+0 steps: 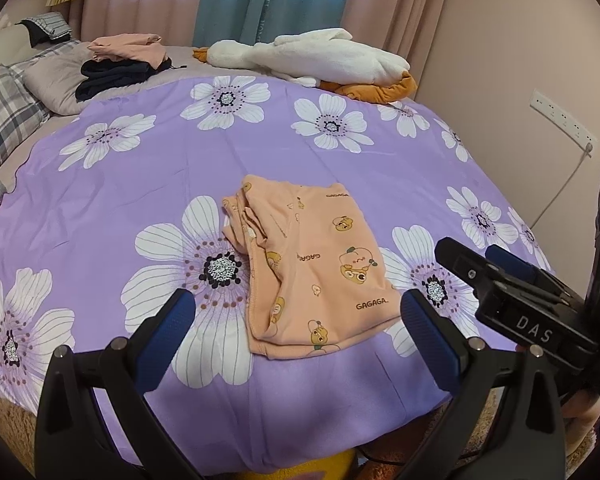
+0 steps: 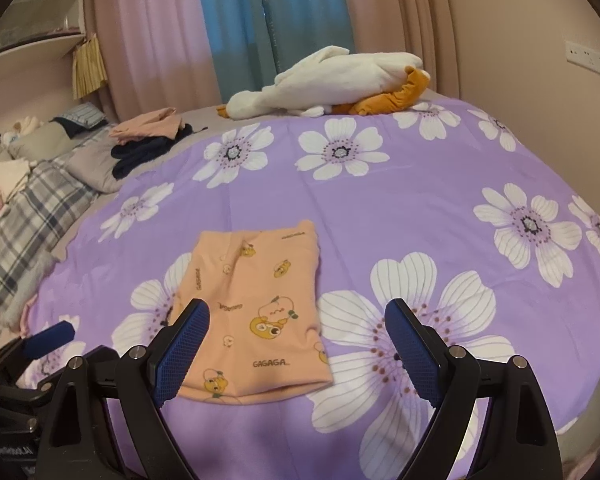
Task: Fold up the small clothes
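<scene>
A small peach garment [image 1: 312, 268] printed with cartoon animals and "GAGAGA" lies folded into a rough rectangle on the purple flowered sheet [image 1: 260, 148]. In the right wrist view the same garment [image 2: 252, 312] lies flat, just ahead and left. My left gripper [image 1: 300, 316] hovers over the garment's near edge, jaws wide and empty. My right gripper [image 2: 300, 340] is open too, nothing between its blue pads, its left finger over the garment's near left corner. The right gripper [image 1: 488, 264] also shows at the right of the left wrist view. A fingertip of the left gripper [image 2: 50, 338] shows at the lower left of the right wrist view.
A stack of folded clothes [image 1: 124, 64], pink on dark navy, sits at the far left of the bed. A white and orange plush toy [image 1: 320, 60] lies along the far edge. Plaid bedding and pillows [image 1: 8, 104] are at left. A wall socket strip [image 1: 562, 120] with a cable is at right.
</scene>
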The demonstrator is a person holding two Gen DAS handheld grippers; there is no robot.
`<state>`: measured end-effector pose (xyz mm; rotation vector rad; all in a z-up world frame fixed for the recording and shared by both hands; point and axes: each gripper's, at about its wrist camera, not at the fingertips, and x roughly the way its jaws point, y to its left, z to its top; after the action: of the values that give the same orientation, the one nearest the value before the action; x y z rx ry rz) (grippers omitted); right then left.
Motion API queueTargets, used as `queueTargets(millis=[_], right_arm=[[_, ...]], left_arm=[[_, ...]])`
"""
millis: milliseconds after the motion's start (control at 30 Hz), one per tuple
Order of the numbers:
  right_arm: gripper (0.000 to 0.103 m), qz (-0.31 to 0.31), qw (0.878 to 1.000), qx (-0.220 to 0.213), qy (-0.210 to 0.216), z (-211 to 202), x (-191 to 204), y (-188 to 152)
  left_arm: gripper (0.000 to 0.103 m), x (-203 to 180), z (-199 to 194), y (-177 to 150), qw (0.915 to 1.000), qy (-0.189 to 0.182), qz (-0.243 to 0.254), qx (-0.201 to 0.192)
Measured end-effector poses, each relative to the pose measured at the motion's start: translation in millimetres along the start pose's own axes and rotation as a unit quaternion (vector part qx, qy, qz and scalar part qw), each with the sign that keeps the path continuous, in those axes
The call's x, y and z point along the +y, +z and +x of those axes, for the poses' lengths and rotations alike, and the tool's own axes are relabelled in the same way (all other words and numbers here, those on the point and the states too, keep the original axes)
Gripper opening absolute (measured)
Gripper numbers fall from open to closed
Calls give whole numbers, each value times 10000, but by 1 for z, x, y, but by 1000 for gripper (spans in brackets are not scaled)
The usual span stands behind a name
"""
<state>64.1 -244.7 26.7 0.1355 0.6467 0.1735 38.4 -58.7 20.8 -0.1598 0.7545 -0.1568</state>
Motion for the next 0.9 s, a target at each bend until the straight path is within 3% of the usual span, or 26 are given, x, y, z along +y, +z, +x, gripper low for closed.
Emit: queueTargets(millis=[900], right_arm=[[89,-125,9996,97,-219,9,14,-1]], left_arm=[[102,21,3,0,9993,21,-337,179]])
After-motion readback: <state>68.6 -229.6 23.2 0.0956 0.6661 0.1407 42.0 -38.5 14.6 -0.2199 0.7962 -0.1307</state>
